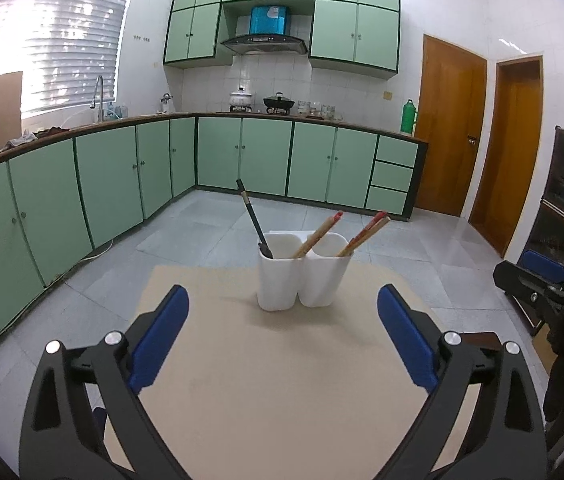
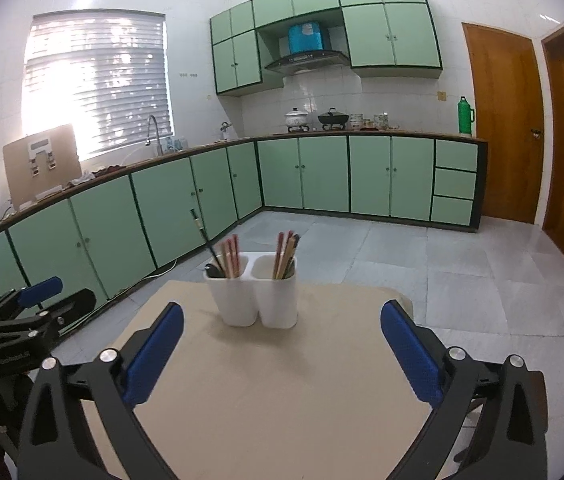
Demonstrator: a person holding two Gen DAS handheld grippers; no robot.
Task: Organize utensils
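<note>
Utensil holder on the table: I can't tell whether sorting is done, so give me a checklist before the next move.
1. Left gripper open, nothing held: ok.
2. Right gripper open, nothing held: ok.
3. White holder upright on the table: ok.
4. Chopsticks in both compartments: ok.
5. Black utensil sharing the left compartment with chopsticks: not ok.
6. Loose utensils outside the views: cannot tell.

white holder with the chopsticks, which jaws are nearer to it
Hard to call; roughly equal. The left gripper sits back from the white holder, slightly to its left; the right gripper sits back, slightly to its right.
</note>
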